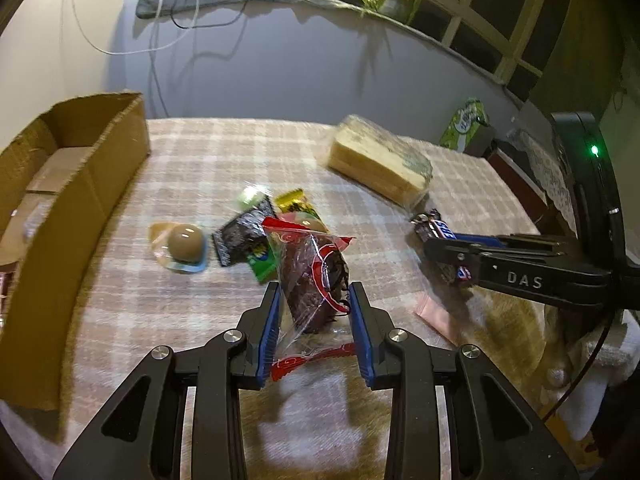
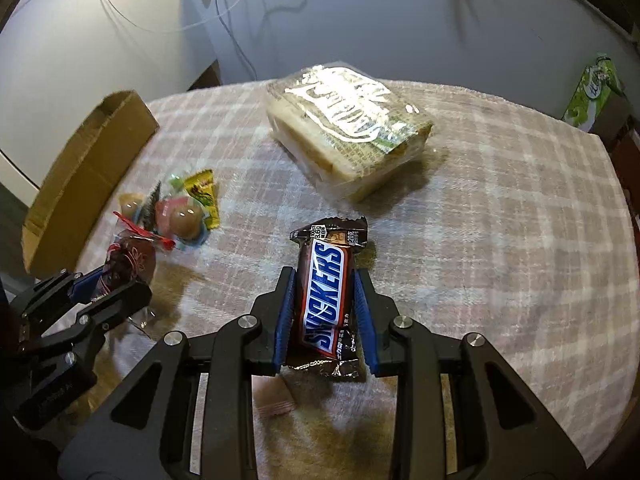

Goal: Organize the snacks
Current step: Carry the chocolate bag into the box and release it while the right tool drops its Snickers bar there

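My left gripper (image 1: 314, 294) is shut on a clear red-edged packet of dark snack (image 1: 316, 276) and holds it above the checked tablecloth. My right gripper (image 2: 325, 278) is shut on a Snickers bar (image 2: 326, 292), also lifted; it shows from the side in the left wrist view (image 1: 434, 246). The left gripper and its packet (image 2: 128, 264) show at the left of the right wrist view. A pile of small snacks (image 1: 248, 236) lies mid-table: a jelly cup (image 1: 185, 245), black, green and yellow packets. A cardboard box (image 1: 68, 200) stands open at the left.
A wrapped loaf of sliced bread (image 2: 348, 128) lies at the back of the table. A small pink sachet (image 2: 276, 400) lies under the right gripper. A green tissue box (image 2: 596, 92) stands off the table at the right. The wall and cables are behind.
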A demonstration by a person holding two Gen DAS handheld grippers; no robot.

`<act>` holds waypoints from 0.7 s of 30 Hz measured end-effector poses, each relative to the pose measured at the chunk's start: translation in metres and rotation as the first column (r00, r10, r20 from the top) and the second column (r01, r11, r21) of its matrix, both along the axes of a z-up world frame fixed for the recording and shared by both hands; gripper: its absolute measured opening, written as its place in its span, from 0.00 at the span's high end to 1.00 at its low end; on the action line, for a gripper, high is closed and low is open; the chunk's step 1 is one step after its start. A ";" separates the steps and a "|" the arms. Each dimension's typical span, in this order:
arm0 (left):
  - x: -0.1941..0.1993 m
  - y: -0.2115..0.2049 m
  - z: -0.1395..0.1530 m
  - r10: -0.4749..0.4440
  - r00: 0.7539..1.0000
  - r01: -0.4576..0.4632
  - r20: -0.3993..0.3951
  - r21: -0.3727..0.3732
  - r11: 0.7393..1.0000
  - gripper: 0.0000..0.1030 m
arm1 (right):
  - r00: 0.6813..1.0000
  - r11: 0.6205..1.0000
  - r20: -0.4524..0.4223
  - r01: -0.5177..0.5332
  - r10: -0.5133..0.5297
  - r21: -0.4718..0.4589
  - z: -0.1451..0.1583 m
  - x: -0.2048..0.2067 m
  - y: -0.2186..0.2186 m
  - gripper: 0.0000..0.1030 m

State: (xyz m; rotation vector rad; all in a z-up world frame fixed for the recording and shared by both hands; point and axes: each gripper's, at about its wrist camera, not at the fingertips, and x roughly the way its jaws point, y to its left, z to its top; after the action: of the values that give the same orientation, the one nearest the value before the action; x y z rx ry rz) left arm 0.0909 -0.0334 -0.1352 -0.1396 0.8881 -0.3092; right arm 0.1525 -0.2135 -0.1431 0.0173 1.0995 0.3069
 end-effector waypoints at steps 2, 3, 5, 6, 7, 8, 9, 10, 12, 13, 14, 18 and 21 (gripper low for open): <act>-0.003 0.007 0.006 0.018 1.000 -0.018 0.011 -0.009 1.000 0.69 | 1.000 1.000 0.016 0.002 -0.002 0.016 0.007 -0.004 -0.002 0.71; -0.004 0.010 0.009 0.028 0.999 -0.028 0.017 -0.014 1.000 0.69 | 1.000 1.000 0.023 0.002 -0.002 0.026 0.011 -0.007 -0.004 0.71; -0.007 0.016 0.015 0.044 0.999 -0.044 0.030 -0.020 0.999 0.69 | 0.999 0.999 0.036 0.001 -0.002 0.041 0.016 -0.010 -0.003 0.71; -0.009 0.020 0.017 0.052 0.998 -0.051 0.037 -0.022 0.998 0.69 | 0.999 0.999 0.046 -0.002 0.000 0.047 0.021 -0.012 -0.005 0.71; -0.011 0.024 0.021 0.064 0.997 -0.063 0.047 -0.024 0.998 0.69 | 0.998 0.998 0.058 -0.007 0.004 0.055 0.027 -0.014 -0.003 0.71; -0.012 0.027 0.024 0.072 0.996 -0.071 0.053 -0.026 0.997 0.69 | 0.998 0.998 0.065 -0.011 0.007 0.059 0.029 -0.015 -0.001 0.71; -0.014 0.031 0.026 0.082 0.995 -0.080 0.061 -0.029 0.996 0.69 | 0.997 0.998 0.074 -0.017 0.013 0.065 0.034 -0.016 0.001 0.71; -0.015 0.036 0.030 0.095 0.993 -0.093 0.070 -0.032 0.995 0.69 | 0.996 0.997 0.085 -0.025 0.019 0.070 0.039 -0.017 0.004 0.71; -0.018 0.044 0.034 0.116 0.989 -0.114 0.087 -0.032 0.993 0.69 | 0.994 0.996 0.106 -0.041 0.032 0.079 0.048 -0.018 0.012 0.71; -0.019 0.050 0.038 0.130 0.987 -0.127 0.098 -0.032 0.991 0.69 | 0.993 0.996 0.113 -0.045 0.036 0.082 0.050 -0.017 0.017 0.71; -0.020 0.054 0.040 0.139 0.985 -0.137 0.104 -0.033 0.990 0.69 | 0.992 0.995 0.119 -0.051 0.040 0.088 0.053 -0.017 0.020 0.71; -0.022 0.073 0.049 0.181 0.975 -0.178 0.128 -0.038 0.983 0.69 | 0.986 0.990 0.149 -0.087 0.070 0.111 0.065 -0.014 0.039 0.71; -0.024 0.085 0.054 0.211 0.967 -0.208 0.145 -0.034 0.977 0.69 | 0.982 0.987 0.164 -0.109 0.089 0.121 0.073 -0.012 0.054 0.71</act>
State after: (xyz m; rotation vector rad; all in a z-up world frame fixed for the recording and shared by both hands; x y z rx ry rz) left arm 0.0665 0.0518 -0.0814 -0.2236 0.7158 -0.1281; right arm 0.1410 -0.1596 -0.0706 0.0529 0.9234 0.4618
